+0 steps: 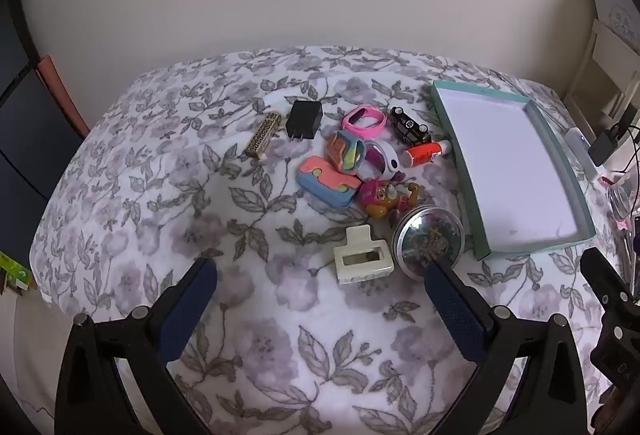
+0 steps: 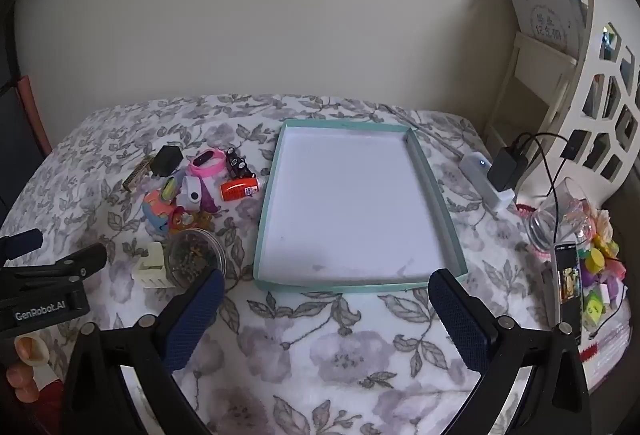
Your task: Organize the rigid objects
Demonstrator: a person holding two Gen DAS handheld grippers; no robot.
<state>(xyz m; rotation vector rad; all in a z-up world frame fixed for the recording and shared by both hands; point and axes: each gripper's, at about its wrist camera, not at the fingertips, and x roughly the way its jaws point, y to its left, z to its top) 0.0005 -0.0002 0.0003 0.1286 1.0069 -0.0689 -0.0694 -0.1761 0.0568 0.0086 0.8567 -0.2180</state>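
A heap of small rigid objects lies on the floral cloth: a black charger [image 1: 303, 119], a pink watch band [image 1: 364, 121], a toy car [image 1: 409, 125], an orange glue tube [image 1: 426, 153], a pup figure [image 1: 386, 198], a round tin [image 1: 429, 238] and a cream clip [image 1: 362, 256]. A shallow teal tray [image 1: 460, 139] with a white bottom lies to their right, with nothing in it; it also shows in the right wrist view [image 2: 264, 231]. My left gripper [image 1: 322, 275] is open above the cloth, just short of the clip. My right gripper [image 2: 326, 289] is open at the tray's near edge.
A patterned block [image 1: 263, 134] lies left of the charger. A power strip with a black adapter [image 2: 506, 171], a glass [image 2: 560, 223], a phone [image 2: 568, 283] and coloured trinkets crowd the table's right edge. A white lattice shelf [image 2: 600, 107] stands at the right.
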